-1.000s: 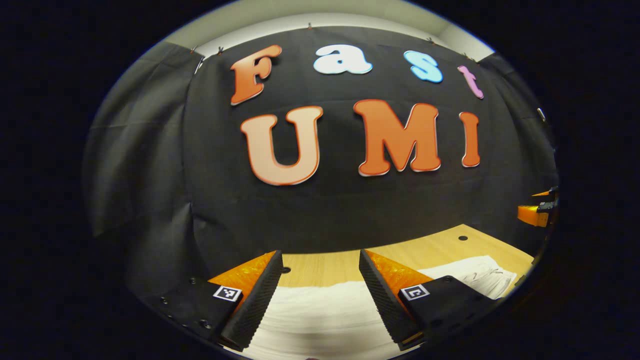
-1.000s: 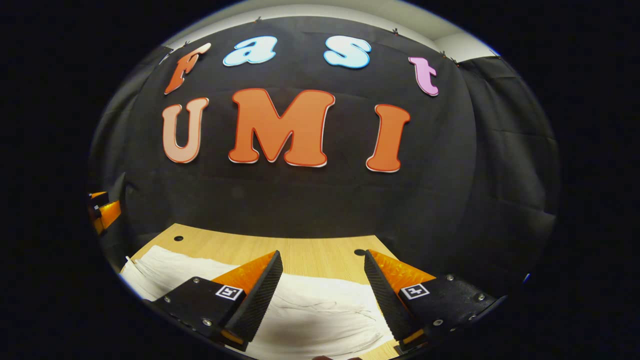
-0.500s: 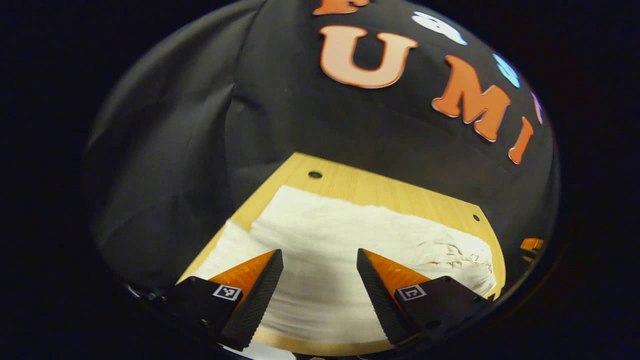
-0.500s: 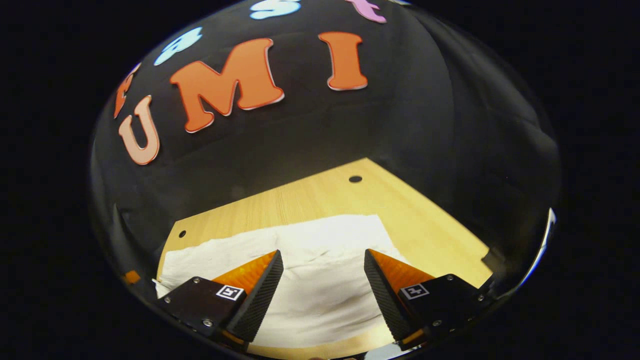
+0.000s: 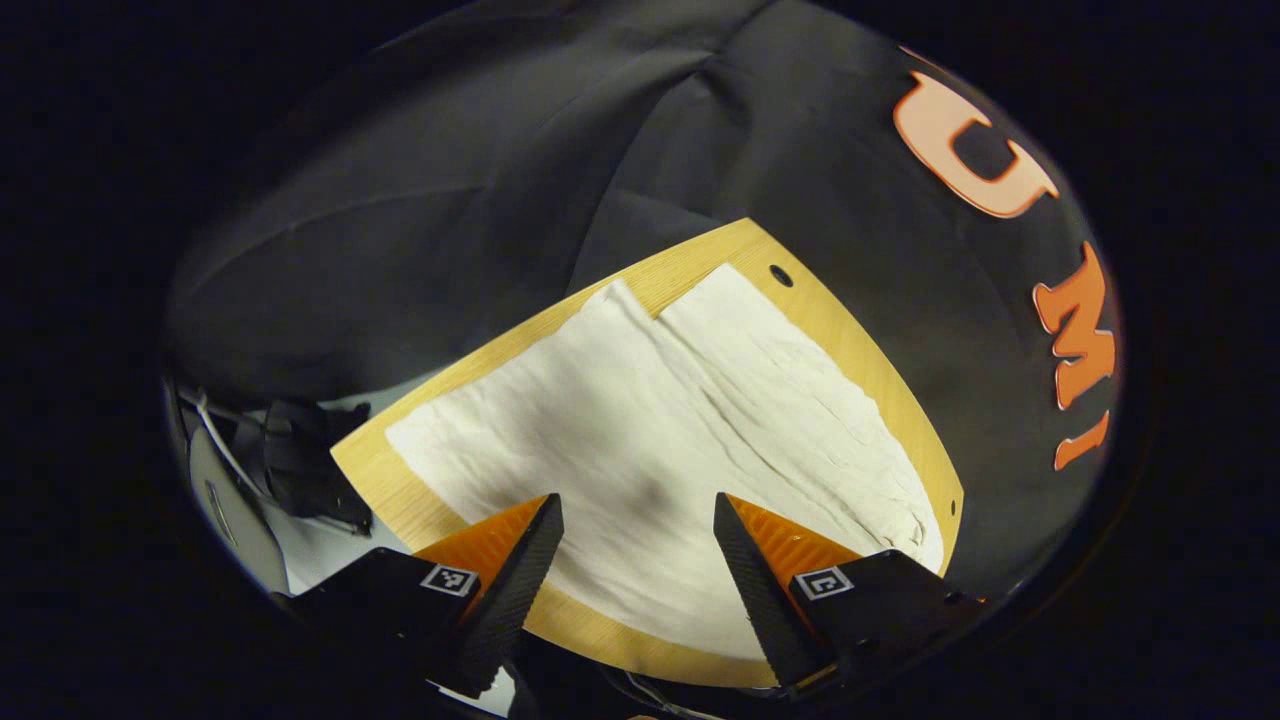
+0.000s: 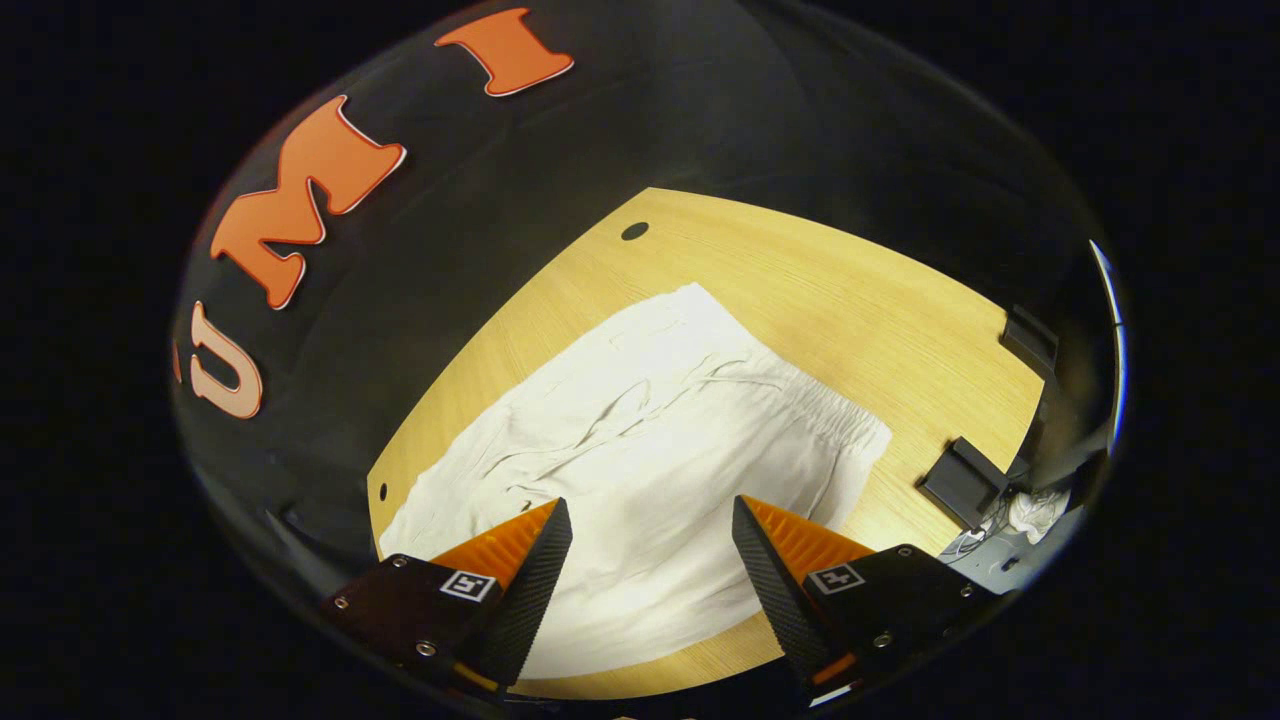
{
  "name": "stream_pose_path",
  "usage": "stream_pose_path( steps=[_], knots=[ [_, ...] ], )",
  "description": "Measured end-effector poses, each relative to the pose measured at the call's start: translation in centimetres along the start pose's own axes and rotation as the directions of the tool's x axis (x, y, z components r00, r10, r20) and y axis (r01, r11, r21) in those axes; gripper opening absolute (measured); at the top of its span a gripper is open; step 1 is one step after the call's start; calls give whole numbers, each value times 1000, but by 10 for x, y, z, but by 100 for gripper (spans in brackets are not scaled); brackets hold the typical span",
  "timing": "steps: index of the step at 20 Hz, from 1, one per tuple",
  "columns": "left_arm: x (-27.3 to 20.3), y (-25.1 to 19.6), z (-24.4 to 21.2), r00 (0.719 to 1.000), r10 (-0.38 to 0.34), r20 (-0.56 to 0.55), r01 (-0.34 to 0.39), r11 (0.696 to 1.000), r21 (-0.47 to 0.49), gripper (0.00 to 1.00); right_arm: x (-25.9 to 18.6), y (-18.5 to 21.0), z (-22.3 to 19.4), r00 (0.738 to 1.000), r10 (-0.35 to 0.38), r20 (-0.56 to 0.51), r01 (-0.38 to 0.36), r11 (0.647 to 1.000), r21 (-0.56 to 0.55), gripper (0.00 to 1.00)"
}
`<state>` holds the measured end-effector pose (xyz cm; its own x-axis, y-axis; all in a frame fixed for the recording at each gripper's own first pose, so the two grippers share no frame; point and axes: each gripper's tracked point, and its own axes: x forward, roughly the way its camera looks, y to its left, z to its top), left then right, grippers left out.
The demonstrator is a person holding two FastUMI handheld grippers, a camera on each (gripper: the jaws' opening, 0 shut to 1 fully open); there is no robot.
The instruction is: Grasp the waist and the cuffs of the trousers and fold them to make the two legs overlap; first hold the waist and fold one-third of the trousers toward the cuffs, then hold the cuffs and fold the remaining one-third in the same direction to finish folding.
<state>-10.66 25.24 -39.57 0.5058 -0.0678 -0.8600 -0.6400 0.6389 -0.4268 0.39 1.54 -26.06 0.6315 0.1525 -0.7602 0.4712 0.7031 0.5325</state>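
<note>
Trousers (image 5: pixel 640 440), pale and spread flat with both legs side by side, cover most of the wooden surface (image 5: pixel 880 360); in the left gripper view their long axis runs from about 8 o'clock to 1 o'clock, cuffs at the far end beyond the left gripper (image 5: pixel 635 560), whose fingers stand apart and empty above the cloth. In the right gripper view the elastic waist (image 6: pixel 850 420) lies toward 1 o'clock of the right gripper (image 6: pixel 650 565), likewise spread with nothing held, so this hand looks nearer the waist. Black clamps (image 6: pixel 965 480) sit at the surface's edge around 3 o'clock, with dark cloth walling the booth.
</note>
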Motion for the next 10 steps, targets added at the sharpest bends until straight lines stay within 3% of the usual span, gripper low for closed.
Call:
stream_pose_path(
  steps=[5, 10],
  knots=[
    [8, 33, -12, 999, -5, -48, -2, 989, -146, 100, 11, -12, -14, 999, -15, -52, 17, 999, 44, 98],
    [4, 65, 1, 1000, 11, -25, -16, 978, -207, 99, 15, -30, -12, 998, -28, -62, 34, 994, 100, 98]
  ],
)
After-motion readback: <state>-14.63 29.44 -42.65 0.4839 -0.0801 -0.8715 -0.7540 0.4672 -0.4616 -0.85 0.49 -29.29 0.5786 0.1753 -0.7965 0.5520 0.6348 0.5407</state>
